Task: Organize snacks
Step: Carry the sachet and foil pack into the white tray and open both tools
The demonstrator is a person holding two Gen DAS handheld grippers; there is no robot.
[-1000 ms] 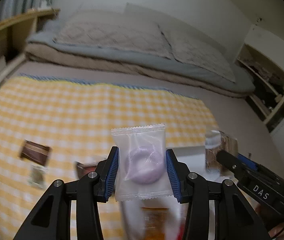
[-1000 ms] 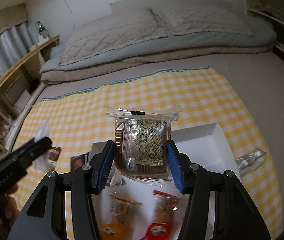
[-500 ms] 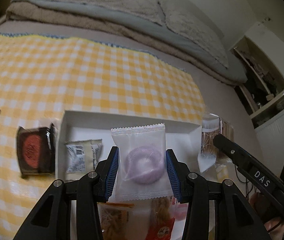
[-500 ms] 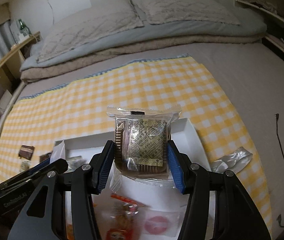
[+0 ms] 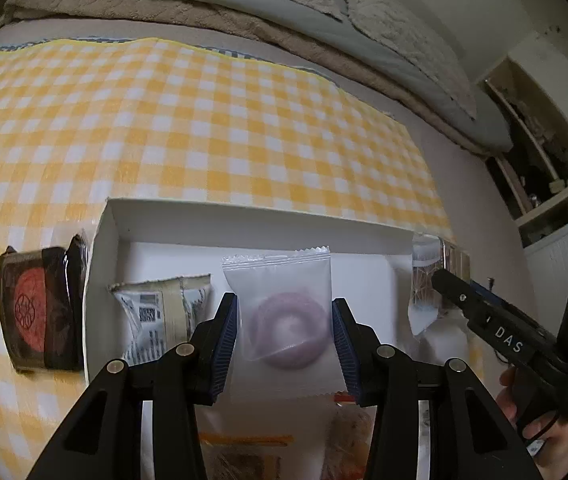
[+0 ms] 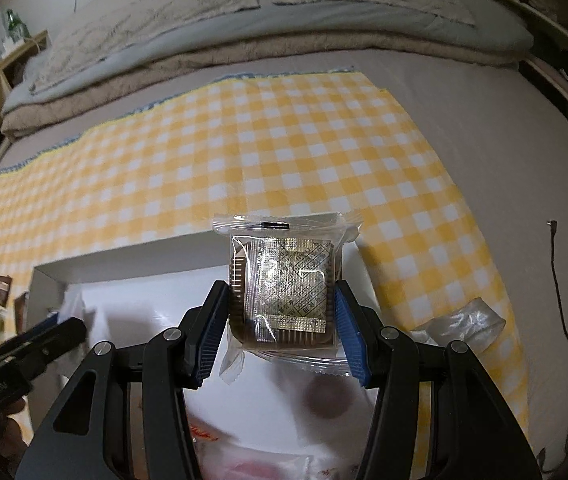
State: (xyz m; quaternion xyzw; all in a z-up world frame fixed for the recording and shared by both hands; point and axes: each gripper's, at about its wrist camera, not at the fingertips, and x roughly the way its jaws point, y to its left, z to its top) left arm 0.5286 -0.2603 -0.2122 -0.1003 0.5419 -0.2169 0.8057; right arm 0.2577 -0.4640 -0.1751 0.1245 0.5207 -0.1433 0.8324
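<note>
My left gripper (image 5: 284,340) is shut on a frosted packet with a pink ring sweet (image 5: 284,320), held over the white box (image 5: 244,224). Inside the box lies a grey-and-cream packet (image 5: 162,316), and orange-printed packets (image 5: 244,452) show at the near end. My right gripper (image 6: 282,328) is shut on a clear packet with a brown square biscuit (image 6: 284,284), above the box's (image 6: 124,260) right half. The other gripper (image 5: 496,328) reaches in from the right in the left wrist view, and the other gripper (image 6: 24,352) from the left in the right wrist view.
A dark packet with a red disc (image 5: 40,312) lies left of the box on the yellow checked cloth (image 5: 204,120). A crumpled clear wrapper (image 6: 464,320) lies right of the box. A black cable (image 6: 564,300) trails at the far right. Bedding (image 6: 244,20) lies behind.
Both grippers have come down and forward over the white box, each still holding its packet. The box fills more of both views now.
</note>
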